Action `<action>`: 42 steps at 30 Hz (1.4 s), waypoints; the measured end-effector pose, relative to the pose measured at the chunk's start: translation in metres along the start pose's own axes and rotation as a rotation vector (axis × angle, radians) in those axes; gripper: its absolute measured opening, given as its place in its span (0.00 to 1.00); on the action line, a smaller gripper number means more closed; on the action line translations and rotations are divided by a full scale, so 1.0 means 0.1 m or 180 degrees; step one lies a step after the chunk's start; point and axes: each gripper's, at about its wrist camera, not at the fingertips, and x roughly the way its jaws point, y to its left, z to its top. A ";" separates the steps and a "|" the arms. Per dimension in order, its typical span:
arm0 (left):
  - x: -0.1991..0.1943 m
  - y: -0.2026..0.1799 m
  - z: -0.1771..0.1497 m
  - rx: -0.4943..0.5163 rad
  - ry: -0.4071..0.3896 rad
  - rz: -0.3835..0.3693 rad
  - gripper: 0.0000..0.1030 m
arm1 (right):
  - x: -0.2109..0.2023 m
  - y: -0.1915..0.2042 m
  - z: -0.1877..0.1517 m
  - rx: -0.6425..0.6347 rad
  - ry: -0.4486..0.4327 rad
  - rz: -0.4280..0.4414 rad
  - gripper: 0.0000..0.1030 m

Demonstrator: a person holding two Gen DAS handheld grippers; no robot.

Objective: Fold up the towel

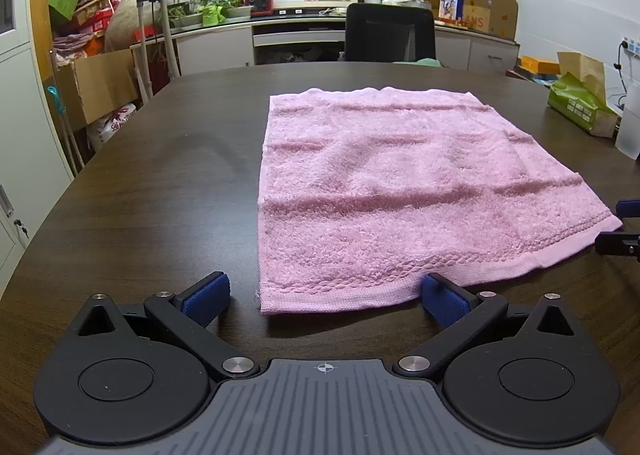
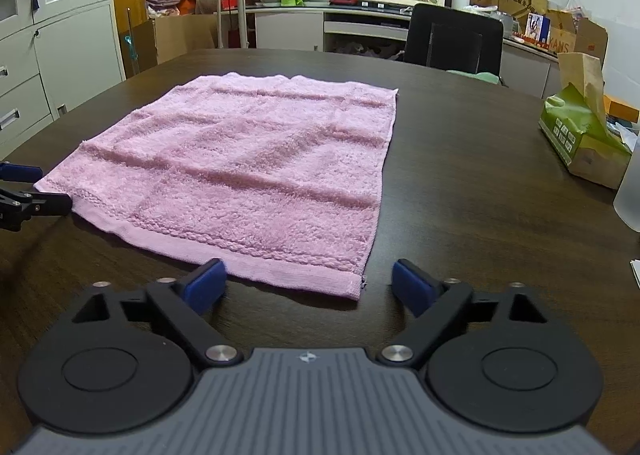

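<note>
A pink towel (image 1: 408,191) lies spread flat on the dark wooden table (image 1: 160,183). My left gripper (image 1: 325,297) is open, its blue pads astride the towel's near left corner, low over the table. The towel also shows in the right wrist view (image 2: 256,171). My right gripper (image 2: 306,283) is open, its pads astride the towel's near right corner. The right gripper's tip shows at the right edge of the left wrist view (image 1: 622,227), and the left gripper's tip at the left edge of the right wrist view (image 2: 24,191).
A green tissue box (image 2: 580,135) and a frosted plastic container (image 2: 630,187) stand at the table's right side. A black office chair (image 1: 390,33) stands at the far edge. Cabinets, cardboard boxes and plants line the walls behind.
</note>
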 end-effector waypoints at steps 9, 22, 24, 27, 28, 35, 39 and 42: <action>0.00 0.00 -0.01 0.0012 -0.0001 -0.0009 1.00 | -0.09 -0.04 -0.03 0.0065 -0.0100 0.0008 0.37; -0.07 -0.07 -0.02 0.0134 -0.0172 -0.0150 0.39 | -0.10 -0.01 -0.05 0.0130 -0.0117 0.0009 0.09; -0.07 -0.06 -0.02 0.0137 -0.0182 -0.0189 0.31 | -0.10 -0.01 -0.05 0.0139 -0.0117 0.0018 0.09; -0.07 -0.07 -0.02 0.0134 -0.0185 -0.0210 0.30 | -0.10 -0.02 -0.05 0.0160 -0.0117 0.0021 0.08; -0.07 -0.07 -0.02 0.0135 -0.0185 -0.0208 0.29 | -0.11 -0.02 -0.05 0.0156 -0.0119 0.0018 0.08; -0.08 -0.08 -0.02 0.0133 -0.0204 -0.0175 0.07 | -0.10 -0.02 -0.05 0.0185 -0.0124 0.0068 0.06; -0.10 -0.10 -0.02 0.0167 -0.0234 -0.0122 0.05 | -0.10 -0.03 -0.05 0.0196 -0.0123 0.0070 0.06; -0.14 -0.11 -0.03 0.0207 -0.0311 -0.0098 0.04 | -0.11 -0.03 -0.05 0.0227 -0.0157 0.0052 0.06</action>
